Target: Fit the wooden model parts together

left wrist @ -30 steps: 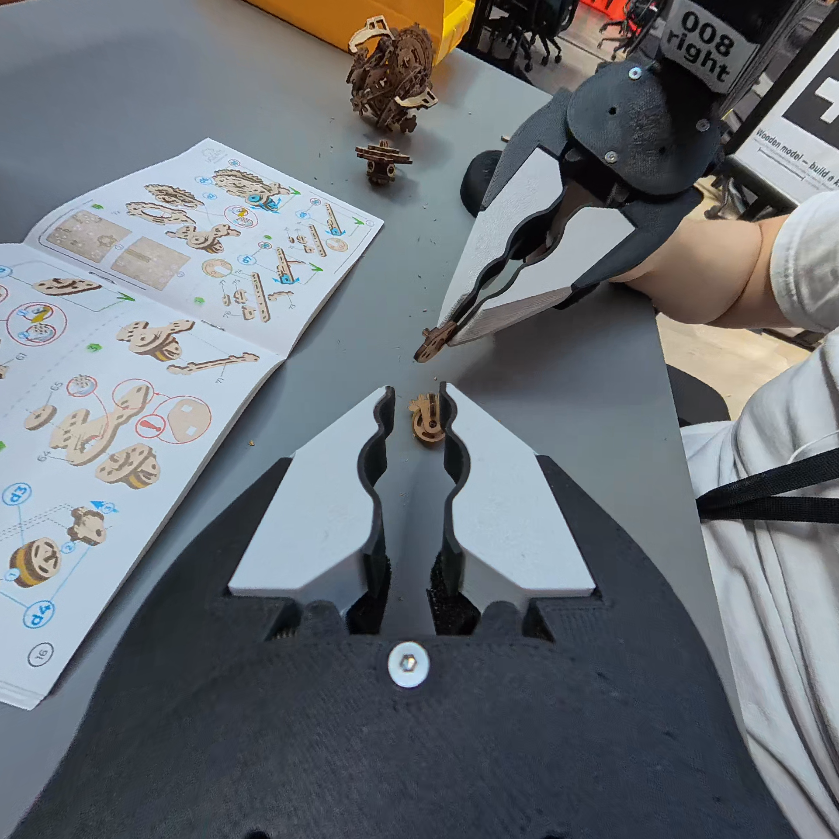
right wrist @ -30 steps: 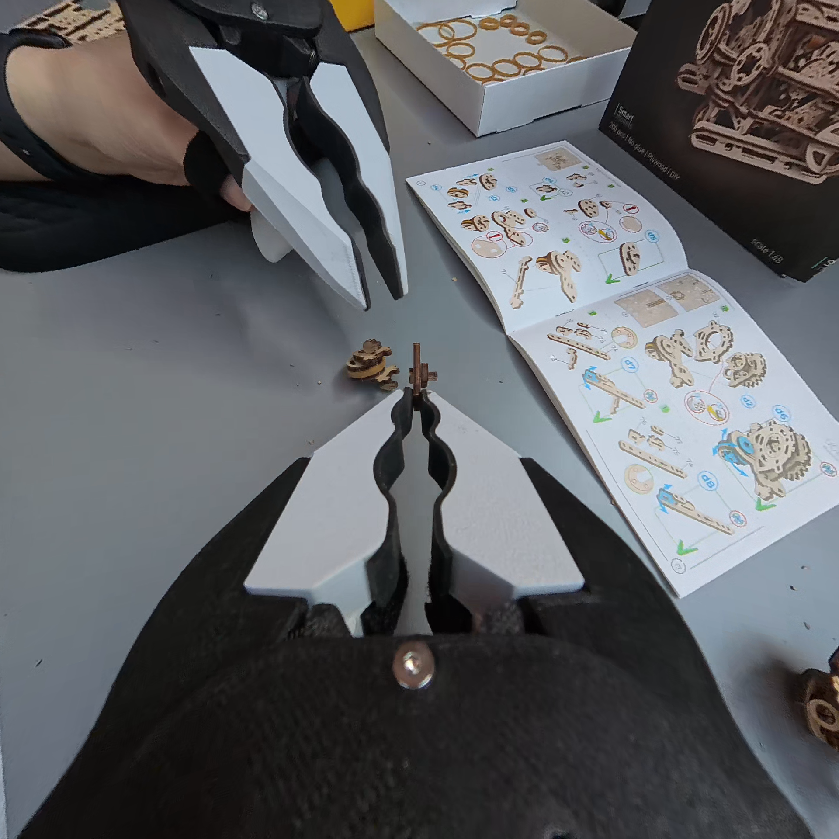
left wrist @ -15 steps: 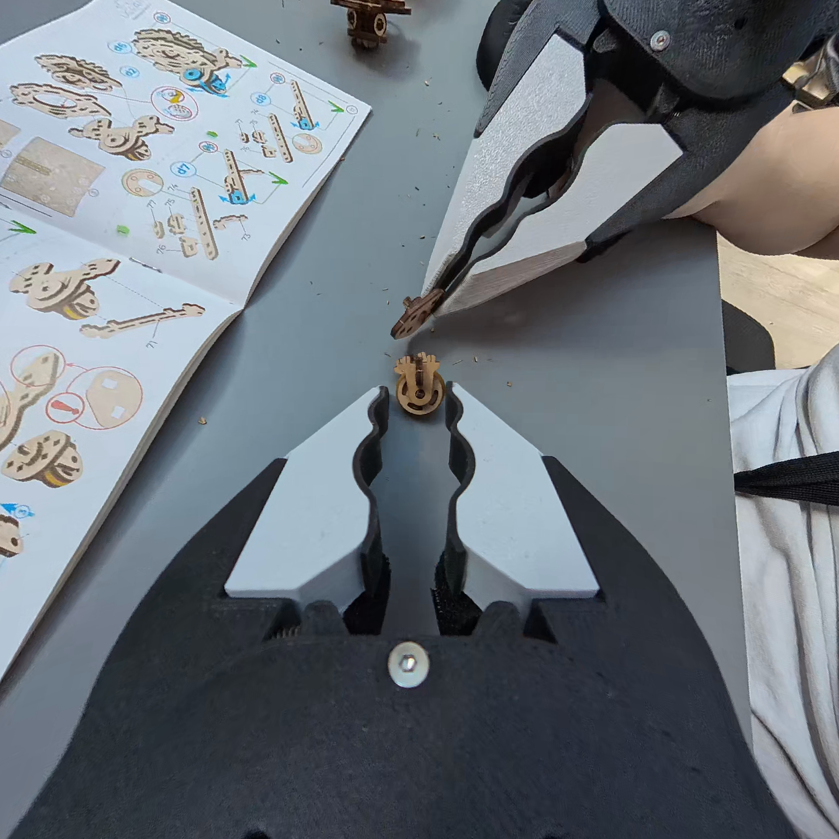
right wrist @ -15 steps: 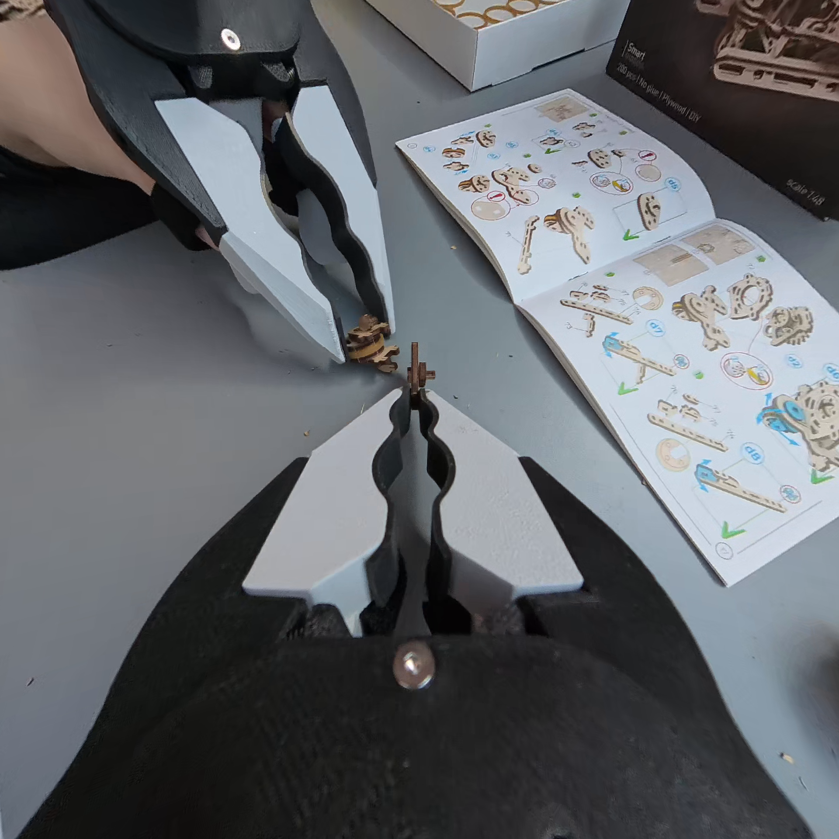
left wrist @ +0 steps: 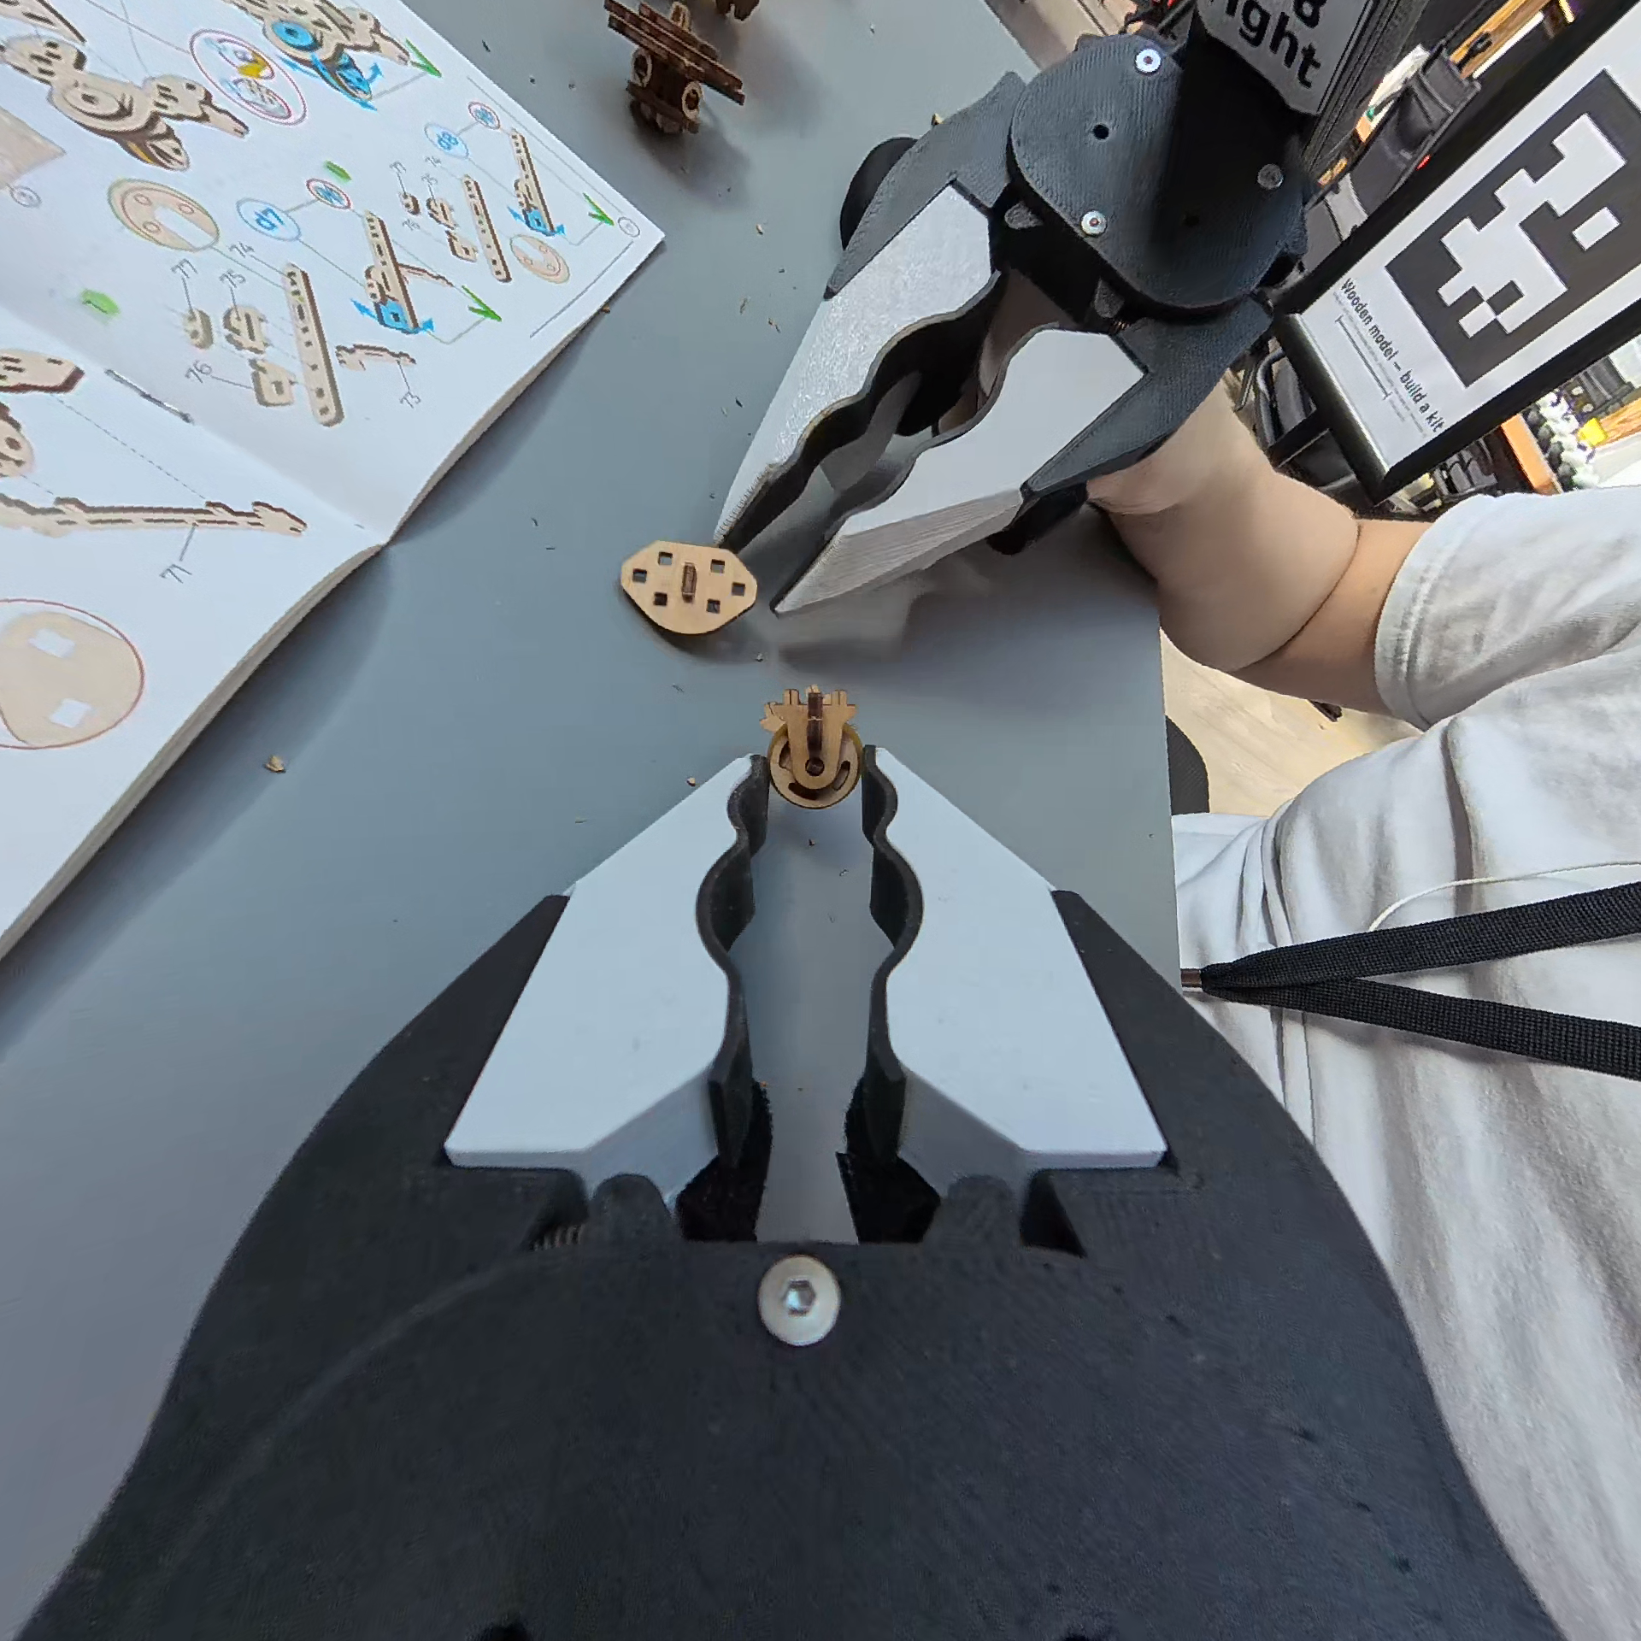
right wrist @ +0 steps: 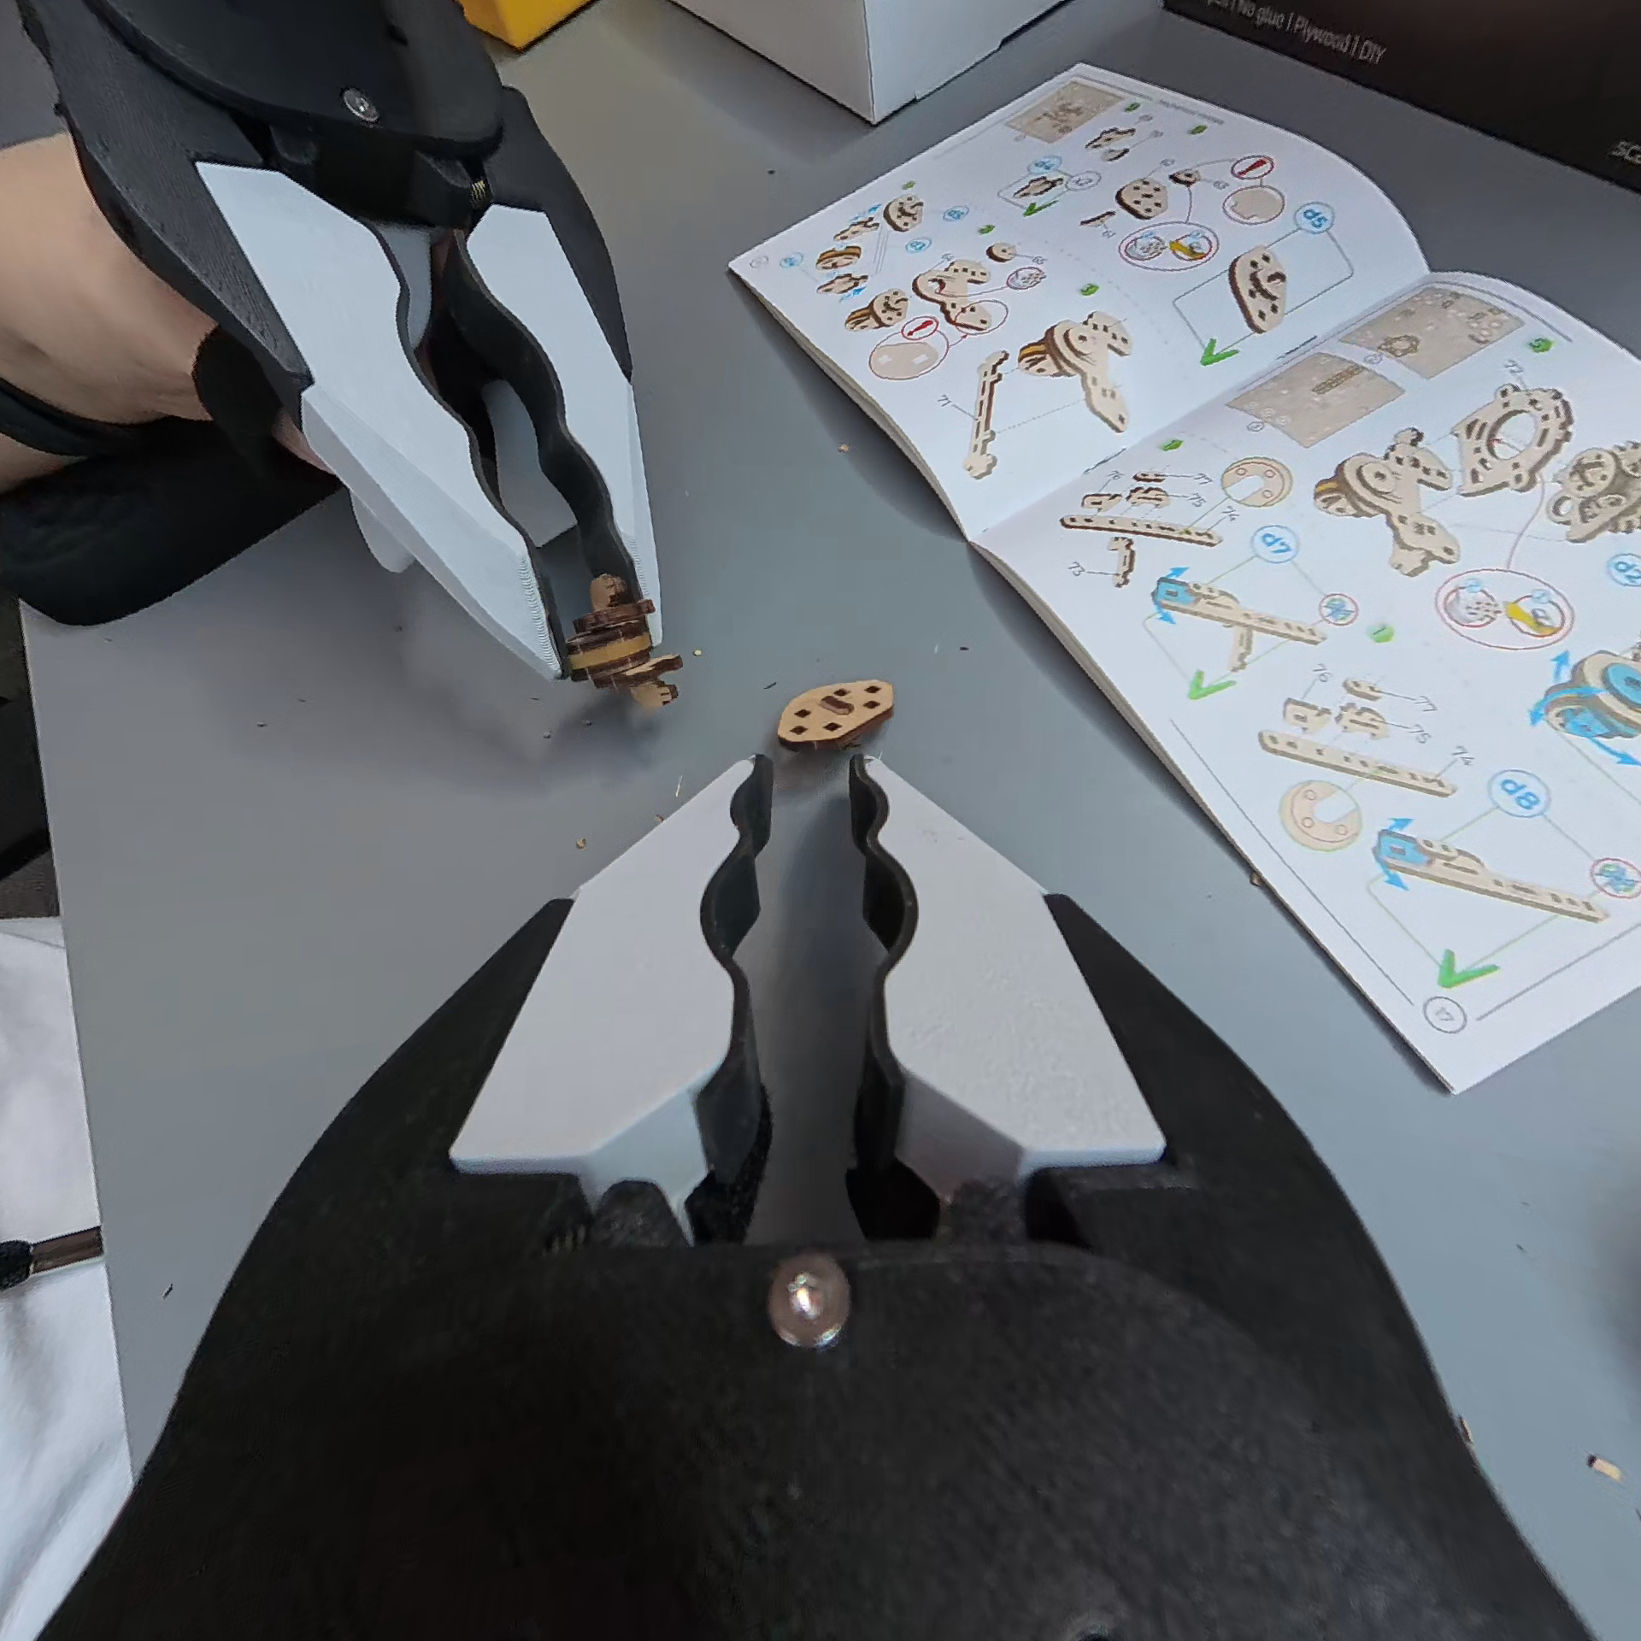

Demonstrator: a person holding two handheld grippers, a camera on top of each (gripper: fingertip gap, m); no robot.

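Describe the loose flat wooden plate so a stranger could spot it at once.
Start at the open instruction booklet on the grey table. Just off its near corner, ahead of the right hand-held gripper, lies the plate. Unlike the stacked wooden piece in the left hand-held gripper, it is one thin oval with square holes.

My open white instruction booklet [left wrist: 266, 293] runs off the left and top edges. The dark brown assembled wooden piece [left wrist: 675, 67] is clipped by the top edge. My white cardboard box [right wrist: 888, 53] and black printed carton [right wrist: 1421, 53] show only slivers.
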